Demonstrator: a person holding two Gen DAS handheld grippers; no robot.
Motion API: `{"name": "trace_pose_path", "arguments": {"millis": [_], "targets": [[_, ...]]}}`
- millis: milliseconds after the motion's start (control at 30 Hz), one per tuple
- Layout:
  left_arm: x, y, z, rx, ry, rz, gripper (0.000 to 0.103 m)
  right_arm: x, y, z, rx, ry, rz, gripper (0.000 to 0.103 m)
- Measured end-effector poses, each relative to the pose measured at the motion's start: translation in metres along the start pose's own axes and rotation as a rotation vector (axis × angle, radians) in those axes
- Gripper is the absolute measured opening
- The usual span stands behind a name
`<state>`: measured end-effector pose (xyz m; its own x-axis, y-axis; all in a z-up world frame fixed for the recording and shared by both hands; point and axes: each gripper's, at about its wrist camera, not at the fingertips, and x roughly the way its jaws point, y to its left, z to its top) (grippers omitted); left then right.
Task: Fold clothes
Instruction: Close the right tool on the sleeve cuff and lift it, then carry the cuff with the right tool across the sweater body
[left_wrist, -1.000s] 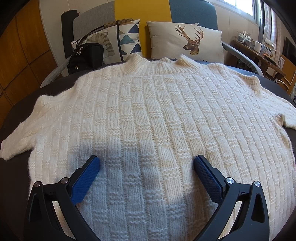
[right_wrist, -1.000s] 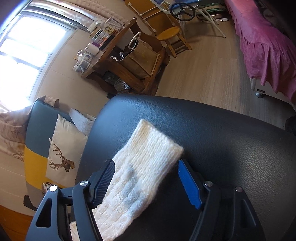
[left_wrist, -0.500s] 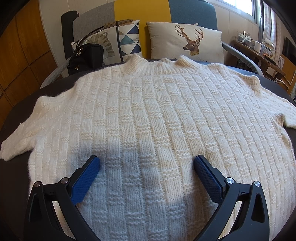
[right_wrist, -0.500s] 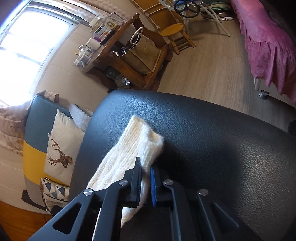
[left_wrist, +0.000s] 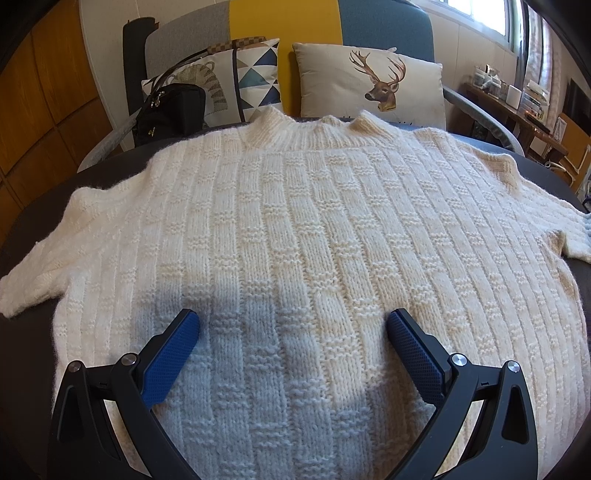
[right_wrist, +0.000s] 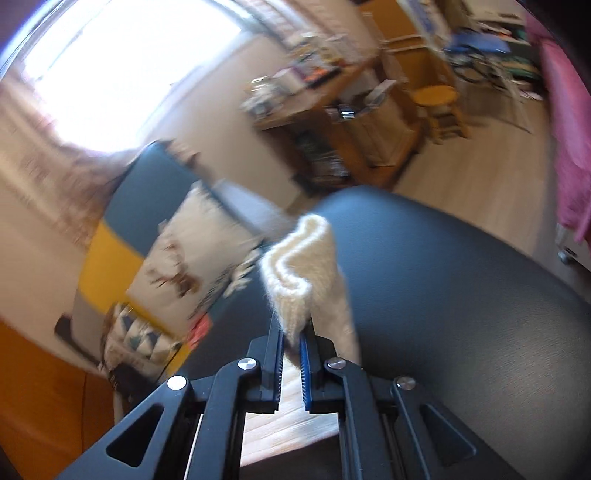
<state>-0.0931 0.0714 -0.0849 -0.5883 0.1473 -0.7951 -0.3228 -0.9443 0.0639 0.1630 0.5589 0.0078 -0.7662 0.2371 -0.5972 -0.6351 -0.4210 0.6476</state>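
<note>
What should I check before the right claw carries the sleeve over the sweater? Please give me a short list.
1. Right claw shut on the sleeve: ok, the cuff is pinched between the fingers.
2. Sleeve lifted off the table: ok, the cuff stands up above it.
3. Left claw free: ok, open and holding nothing, over the lower part of the sweater.
4. Sweater body flat: ok, spread smooth, collar toward the cushions.
5. Left sleeve laid out: ok, flat on the table.
6. How deep the grip is: cannot tell, the right view is blurred.
</note>
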Motion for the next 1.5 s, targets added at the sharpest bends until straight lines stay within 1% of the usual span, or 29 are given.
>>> {"name": "trace_pose_path", "arguments": {"millis": [200, 300, 433, 500, 567, 667, 700, 800, 900, 1033, 1167, 1267, 1300, 1367, 1433, 1500], "targets": [[-0.002, 0.003, 0.001, -0.014, -0.003, -0.027, 0.103, 0.008, 0.097, -0.030, -0.128, 0.068, 0.146, 0.007], [-0.006, 0.011, 0.003, -0.046, -0.003, -0.067, 0.103, 0.017, 0.155, -0.049, -0.212, 0.107, 0.214, 0.007], [-0.013, 0.034, 0.006, -0.118, -0.014, -0.120, 0.103, 0.041, 0.224, -0.093, -0.308, 0.192, 0.297, 0.007], [-0.016, 0.046, 0.011, -0.143, -0.027, -0.126, 0.103, 0.057, 0.254, -0.119, -0.343, 0.247, 0.332, 0.007], [-0.019, 0.059, 0.016, -0.166, -0.041, -0.132, 0.103, 0.079, 0.278, -0.150, -0.357, 0.323, 0.363, 0.007], [-0.023, 0.078, 0.024, -0.201, -0.061, -0.140, 0.103, 0.109, 0.303, -0.197, -0.359, 0.445, 0.395, 0.007], [-0.022, 0.084, 0.027, -0.205, -0.063, -0.141, 0.103, 0.118, 0.310, -0.211, -0.370, 0.476, 0.397, 0.007], [-0.019, 0.098, 0.027, -0.222, -0.080, -0.113, 0.103, 0.139, 0.327, -0.247, -0.396, 0.552, 0.409, 0.007], [-0.013, 0.108, 0.024, -0.238, -0.070, -0.104, 0.103, 0.155, 0.342, -0.275, -0.403, 0.603, 0.425, 0.007], [-0.004, 0.118, 0.019, -0.248, -0.056, -0.093, 0.103, 0.163, 0.358, -0.307, -0.459, 0.656, 0.444, 0.007], [0.004, 0.124, 0.015, -0.258, -0.041, -0.085, 0.103, 0.177, 0.368, -0.335, -0.533, 0.708, 0.412, 0.007], [0.008, 0.126, 0.014, -0.272, -0.033, -0.083, 0.103, 0.190, 0.364, -0.353, -0.568, 0.742, 0.375, 0.007], [0.009, 0.125, 0.014, -0.272, -0.031, -0.081, 0.103, 0.194, 0.363, -0.358, -0.574, 0.753, 0.366, 0.010], [0.010, 0.123, 0.015, -0.267, -0.026, -0.072, 0.103, 0.204, 0.359, -0.364, -0.555, 0.777, 0.369, 0.011], [0.012, 0.120, 0.017, -0.255, -0.020, -0.060, 0.103, 0.208, 0.352, -0.366, -0.528, 0.802, 0.363, 0.025], [0.014, 0.117, 0.019, -0.247, -0.014, -0.054, 0.103, 0.205, 0.349, -0.363, -0.529, 0.805, 0.377, 0.025]]}}
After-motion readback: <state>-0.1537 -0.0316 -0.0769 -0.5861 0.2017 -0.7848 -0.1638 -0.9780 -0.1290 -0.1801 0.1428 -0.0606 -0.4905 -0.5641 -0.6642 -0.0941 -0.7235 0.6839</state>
